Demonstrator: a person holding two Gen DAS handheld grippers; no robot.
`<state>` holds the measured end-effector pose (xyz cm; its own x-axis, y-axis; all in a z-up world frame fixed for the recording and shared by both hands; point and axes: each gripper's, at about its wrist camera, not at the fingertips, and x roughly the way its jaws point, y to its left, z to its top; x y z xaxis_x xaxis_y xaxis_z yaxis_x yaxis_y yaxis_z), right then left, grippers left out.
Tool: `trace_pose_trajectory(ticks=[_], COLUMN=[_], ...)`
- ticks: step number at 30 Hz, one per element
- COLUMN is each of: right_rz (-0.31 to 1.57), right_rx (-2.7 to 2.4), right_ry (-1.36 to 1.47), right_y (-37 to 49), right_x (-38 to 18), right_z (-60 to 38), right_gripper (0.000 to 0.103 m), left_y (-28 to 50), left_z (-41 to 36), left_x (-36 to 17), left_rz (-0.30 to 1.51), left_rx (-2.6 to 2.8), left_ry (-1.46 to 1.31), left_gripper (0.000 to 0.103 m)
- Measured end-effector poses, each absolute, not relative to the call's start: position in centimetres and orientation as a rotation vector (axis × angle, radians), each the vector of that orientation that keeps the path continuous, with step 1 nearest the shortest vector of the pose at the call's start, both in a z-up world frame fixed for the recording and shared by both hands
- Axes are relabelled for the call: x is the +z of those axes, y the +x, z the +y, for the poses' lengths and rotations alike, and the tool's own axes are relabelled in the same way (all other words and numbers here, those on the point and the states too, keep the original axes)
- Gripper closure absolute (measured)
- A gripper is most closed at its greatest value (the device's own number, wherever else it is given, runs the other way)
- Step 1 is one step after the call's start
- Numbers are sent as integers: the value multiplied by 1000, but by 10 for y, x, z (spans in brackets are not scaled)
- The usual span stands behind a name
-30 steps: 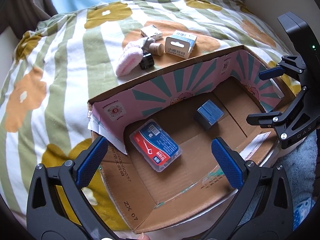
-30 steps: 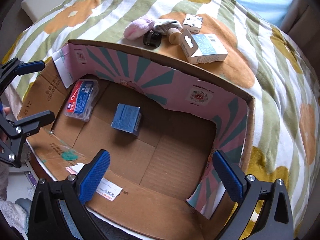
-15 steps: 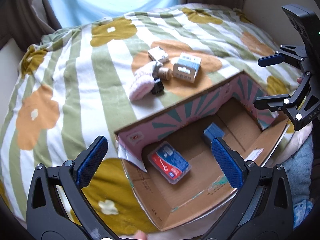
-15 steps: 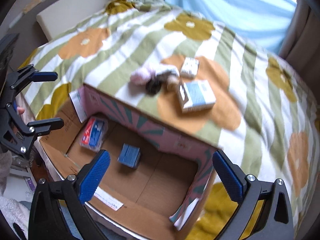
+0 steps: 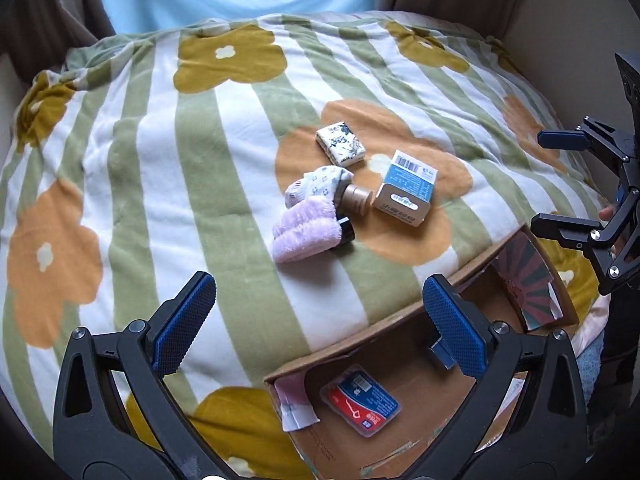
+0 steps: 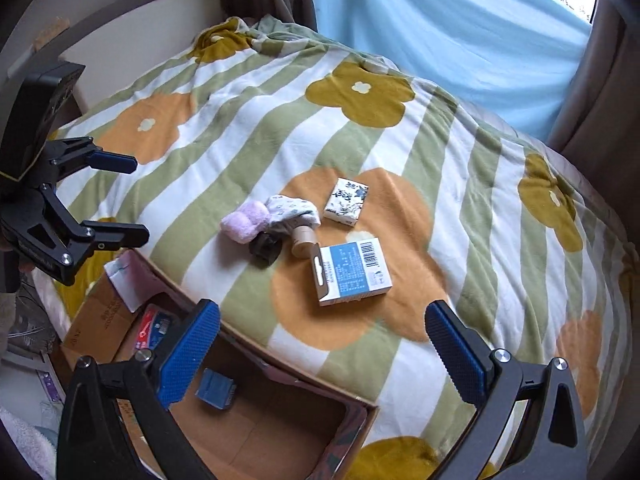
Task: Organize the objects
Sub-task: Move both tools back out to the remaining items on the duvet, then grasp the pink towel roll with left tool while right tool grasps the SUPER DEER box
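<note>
A cardboard box (image 5: pixel 348 344) (image 6: pixel 288 376) lies open at the near edge of the bed, with a red and blue packet (image 5: pixel 360 400) (image 6: pixel 154 326) and a small blue box (image 6: pixel 216 388) inside. On the blanket beyond it lie a blue and white carton (image 5: pixel 406 194) (image 6: pixel 350 272), a floral white packet (image 5: pixel 340 143) (image 6: pixel 346 201), a pink fluffy sock (image 5: pixel 306 234) (image 6: pixel 245 222), a patterned sock (image 5: pixel 320 184), a wooden cap bottle (image 5: pixel 356 199) (image 6: pixel 302 240) and a black item (image 6: pixel 264 250). My left gripper (image 5: pixel 316 324) and right gripper (image 6: pixel 320 348) are both open, empty, above the box's far wall.
The bed is covered by a striped flower blanket (image 5: pixel 160 160). A light blue curtain (image 6: pixel 440 28) hangs behind it, with brown drapes at the sides. A cream headboard or wall (image 6: pixel 120 36) is at the left in the right wrist view.
Both grippers have pulled back and up from the box, so the view now takes in the items on the blanket. Both stay open and empty.
</note>
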<state>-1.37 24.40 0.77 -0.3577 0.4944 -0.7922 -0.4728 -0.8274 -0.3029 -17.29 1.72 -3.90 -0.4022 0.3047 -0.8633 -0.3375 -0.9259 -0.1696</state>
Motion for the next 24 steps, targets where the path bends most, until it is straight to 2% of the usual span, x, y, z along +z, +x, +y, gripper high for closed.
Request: trace_pose_trajectory(ticks=[13, 19, 24], right_rz=[-61, -77, -101], right_rx=[2132, 2098, 2078], right_ry=[-1496, -1568, -1649], right_y=[-58, -71, -81], right_x=[-62, -81, -96], right_z=[323, 346, 352], right_gripper=[1, 1, 1], left_y=[-252, -269, -272], left_z=[17, 20, 25], left_x=[-120, -145, -159], left_rz=[-112, -211, -213], left_rx=[2206, 2134, 2082], left_ry=[-1627, -1676, -1717], left_gripper=[0, 0, 0])
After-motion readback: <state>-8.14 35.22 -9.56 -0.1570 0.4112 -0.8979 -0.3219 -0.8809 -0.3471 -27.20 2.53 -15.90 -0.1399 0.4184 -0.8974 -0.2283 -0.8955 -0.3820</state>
